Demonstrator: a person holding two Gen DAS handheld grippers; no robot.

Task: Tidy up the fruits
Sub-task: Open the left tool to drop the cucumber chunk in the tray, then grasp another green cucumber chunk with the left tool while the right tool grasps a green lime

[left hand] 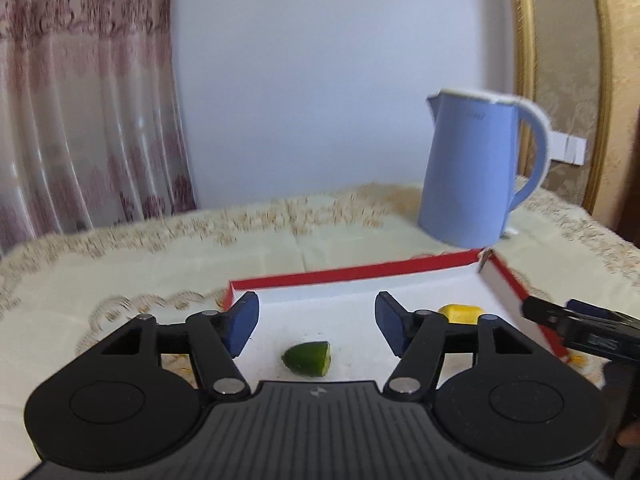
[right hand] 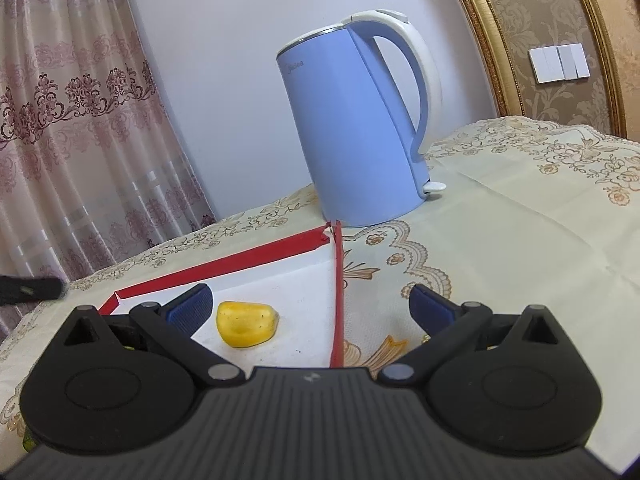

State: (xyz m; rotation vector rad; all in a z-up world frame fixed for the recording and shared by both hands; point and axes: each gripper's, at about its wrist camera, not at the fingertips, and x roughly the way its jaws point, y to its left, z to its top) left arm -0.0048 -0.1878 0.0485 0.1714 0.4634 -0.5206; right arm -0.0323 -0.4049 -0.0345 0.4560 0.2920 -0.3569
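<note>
Low in the left wrist view, the left claw (left hand: 316, 322) stands released above a green lime wedge (left hand: 307, 358) lying free on the white floor of the red-rimmed box (left hand: 516, 280), so a placing step looks just finished. In the right wrist view, the right claw (right hand: 310, 306) gapes empty, straddling the box's right wall, the yellow fruit piece (right hand: 247, 323) left of centre. Next comes fetching another fruit, none clearly visible. Farther back on the bench (right hand: 520, 216), the blue kettle (right hand: 360, 128) reads "Midea".
</note>
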